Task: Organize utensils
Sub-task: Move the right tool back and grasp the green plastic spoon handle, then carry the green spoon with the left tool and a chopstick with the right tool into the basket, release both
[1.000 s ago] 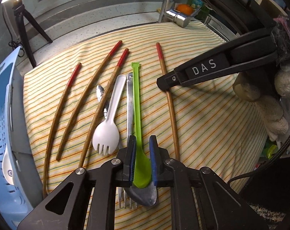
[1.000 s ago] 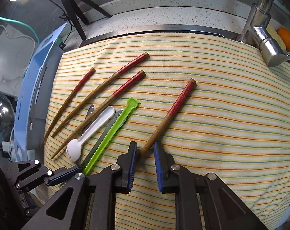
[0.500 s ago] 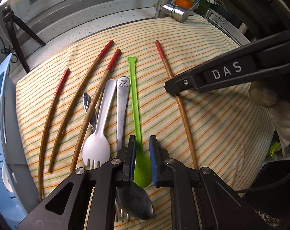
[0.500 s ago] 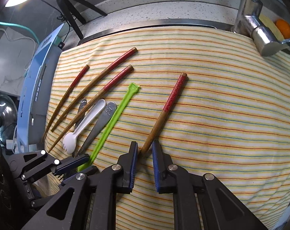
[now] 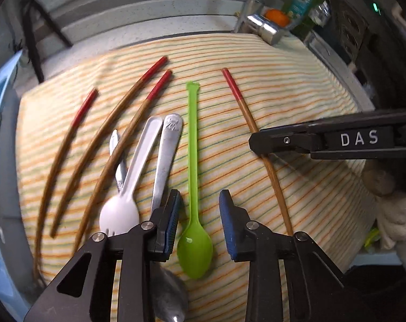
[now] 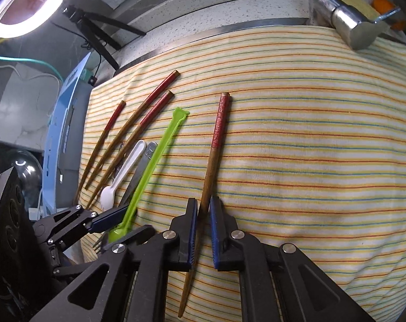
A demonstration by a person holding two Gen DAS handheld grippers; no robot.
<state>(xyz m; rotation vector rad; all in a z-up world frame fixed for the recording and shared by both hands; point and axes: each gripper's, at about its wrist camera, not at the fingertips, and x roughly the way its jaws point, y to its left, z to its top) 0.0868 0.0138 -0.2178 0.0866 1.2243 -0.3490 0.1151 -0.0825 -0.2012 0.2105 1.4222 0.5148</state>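
A green plastic spoon lies on the striped cloth, between the spread jaws of my open left gripper; the pads do not touch it. It also shows in the right wrist view. My right gripper is shut on a red-tipped wooden chopstick, which slants up across the cloth; it shows in the left wrist view. Three more red-tipped chopsticks lie fanned to the left, with a white spork, a metal spoon and another metal utensil.
A blue dish rack stands left of the cloth. A chrome tap and an orange are at the far right corner. A tripod stands behind the cloth. A light soft object lies off the cloth's right edge.
My left gripper has opened and let go of the green spoon, which now lies on the cloth. My right gripper stays shut on the chopstick and has swung it more upright.
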